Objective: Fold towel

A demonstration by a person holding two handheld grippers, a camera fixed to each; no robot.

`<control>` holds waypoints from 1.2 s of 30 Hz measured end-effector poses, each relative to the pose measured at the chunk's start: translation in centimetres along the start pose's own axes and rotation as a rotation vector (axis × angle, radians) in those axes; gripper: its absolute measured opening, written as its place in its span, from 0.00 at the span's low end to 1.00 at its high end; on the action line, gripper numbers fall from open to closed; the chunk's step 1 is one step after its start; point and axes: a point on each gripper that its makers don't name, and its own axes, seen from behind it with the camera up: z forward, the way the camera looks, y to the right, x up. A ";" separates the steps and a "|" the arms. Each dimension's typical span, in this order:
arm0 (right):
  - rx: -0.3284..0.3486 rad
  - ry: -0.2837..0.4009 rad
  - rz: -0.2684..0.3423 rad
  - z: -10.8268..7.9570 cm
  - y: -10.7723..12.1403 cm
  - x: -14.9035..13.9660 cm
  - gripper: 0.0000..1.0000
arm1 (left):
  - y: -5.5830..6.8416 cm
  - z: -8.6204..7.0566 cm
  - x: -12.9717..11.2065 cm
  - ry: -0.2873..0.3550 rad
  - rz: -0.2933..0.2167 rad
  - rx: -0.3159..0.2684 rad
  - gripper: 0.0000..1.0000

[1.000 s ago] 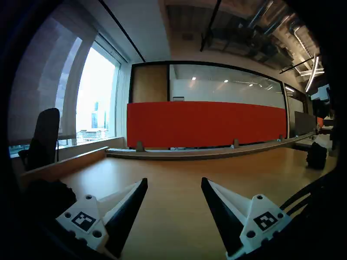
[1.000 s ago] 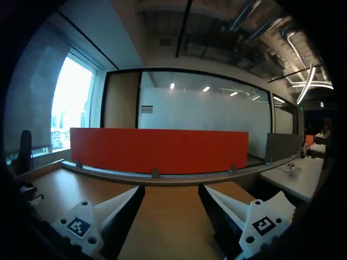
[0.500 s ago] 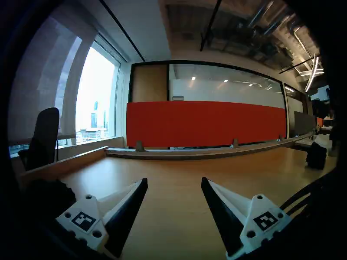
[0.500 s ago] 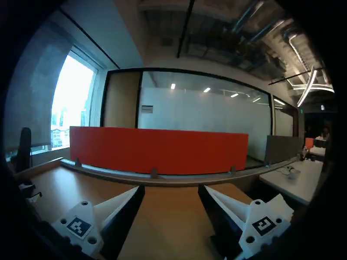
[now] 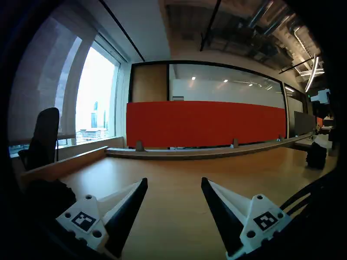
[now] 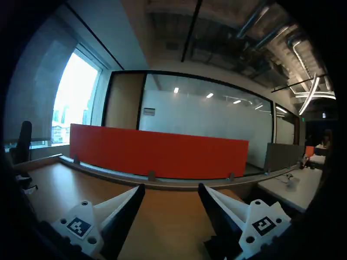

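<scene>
**Above the desk, both claws open, nothing gripped**

Over the wooden surface you hold your left claw level. Its two fingers are spread wide, with only desk between them. Your right claw is likewise agape and grips nothing. Both point across at the red partition rather than downward. I read that as a ready pose, with the jaws opened beforehand so either can take a cloth edge without pausing. Where the towel lies I cannot tell; my guess is lower and nearer you than the claws aim. A dark object stands at the far right of the desk, well apart from the left claw. Judging by this, folding has not yet begun.
</scene>
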 end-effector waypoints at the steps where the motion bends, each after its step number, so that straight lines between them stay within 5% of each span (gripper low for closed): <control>1: 0.000 0.002 0.004 0.0 0.0 -0.2 0.95 | 0.0 0.0 0.0 0.000 0.000 0.000 0.92; 36: -0.025 -0.013 0.091 0.6 2.8 -7.1 0.97 | 0.1 -0.1 0.0 0.000 -0.001 0.000 0.92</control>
